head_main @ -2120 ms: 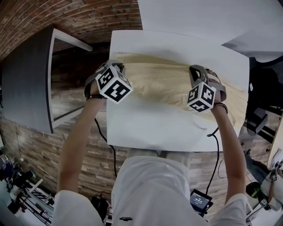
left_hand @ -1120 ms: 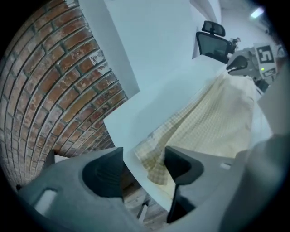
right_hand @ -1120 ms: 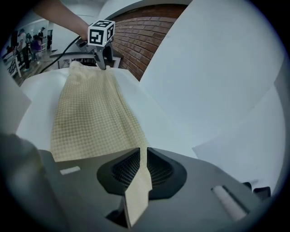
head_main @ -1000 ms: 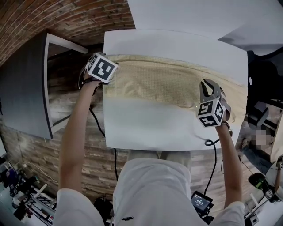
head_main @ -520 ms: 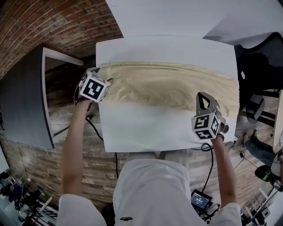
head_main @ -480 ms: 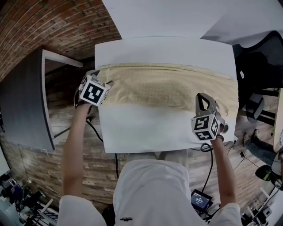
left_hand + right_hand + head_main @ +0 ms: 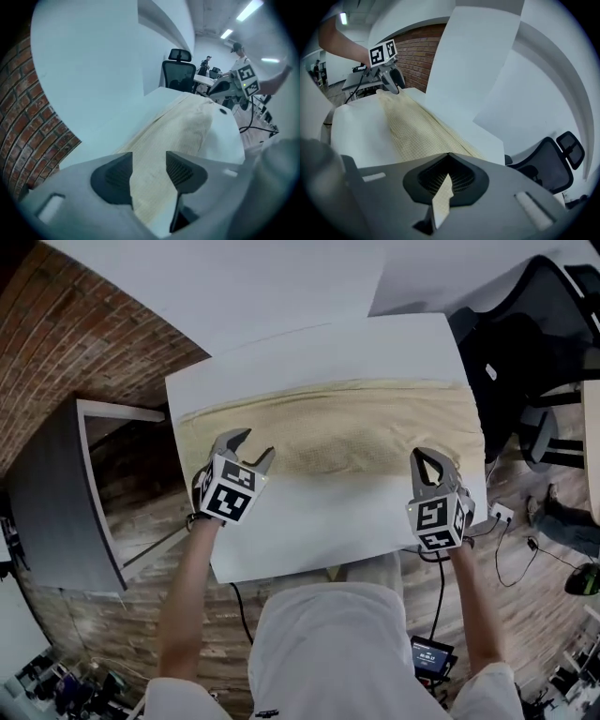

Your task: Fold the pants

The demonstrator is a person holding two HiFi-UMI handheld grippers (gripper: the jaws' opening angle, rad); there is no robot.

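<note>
— Left gripper (image 7: pixel 248 446)?
— Jaws apart, just been closing; the pants (image 7: pixel 347 423) lie between them, unpinched.
— Right gripper (image 7: pixel 423 456)?
— Clamped on the pants' near edge, cloth stretching ahead across the table (image 7: pixel 309 521).

The pants (image 7: pixel 328 427) are pale straw-yellow with a fine woven grid of small squares. A thin strip of the same checked cloth shows between the dark, ribbed pads (image 7: pixel 464 178) of the right gripper (image 7: pixel 422 456). The table (image 7: pixel 309 531) beneath both grippers is plain white. The right gripper and the left gripper (image 7: pixel 246 448) have light grey bodies, and each carries a white cube (image 7: pixel 231 501) printed with black square markers. Left of the left gripper, the wall (image 7: pixel 84 343) is red-brown brick and the floor (image 7: pixel 150 512) is brown wood plank. Beyond the right gripper, the chair (image 7: pixel 525 324) is black.
</note>
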